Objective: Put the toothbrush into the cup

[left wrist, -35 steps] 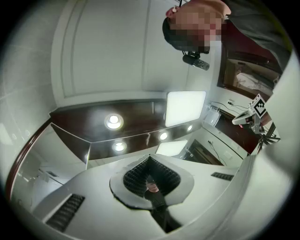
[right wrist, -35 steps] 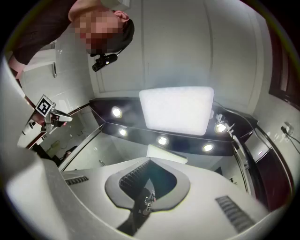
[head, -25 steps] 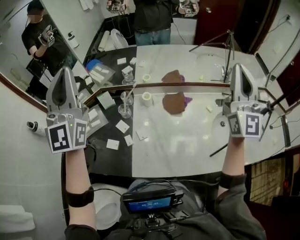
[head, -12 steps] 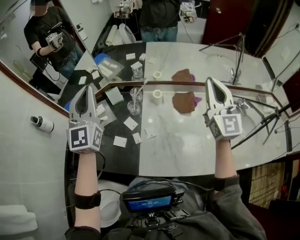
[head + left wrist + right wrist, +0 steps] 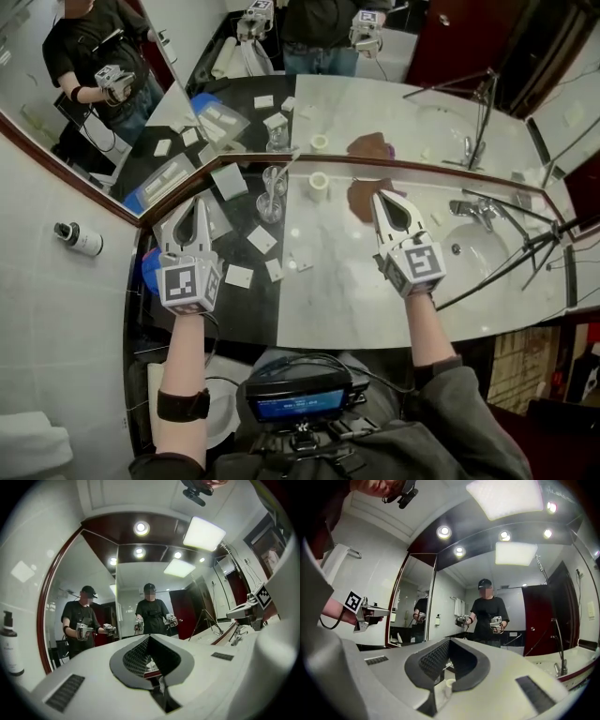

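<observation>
The left claw (image 5: 197,206) was pinched together with nothing in it, hovering over the black end of the stone counter (image 5: 239,314) among flat white sachets (image 5: 238,276). Just right of it, by the mirror, stood two clear glass tumblers (image 5: 270,210). A thin white stick (image 5: 279,174) leaned in the far one, probably the toothbrush, though it was too small to be sure. A small white cup (image 5: 319,182) stood beside them on the white marble. The right claw (image 5: 384,199) was also closed and empty, near that cup, by a brown cloth (image 5: 360,199). The step looked like the approach. My take: spread the claw before closing in and pinch the handle high. Lift straight up so the glass doesn't tip, then lower it into the cup.
</observation>
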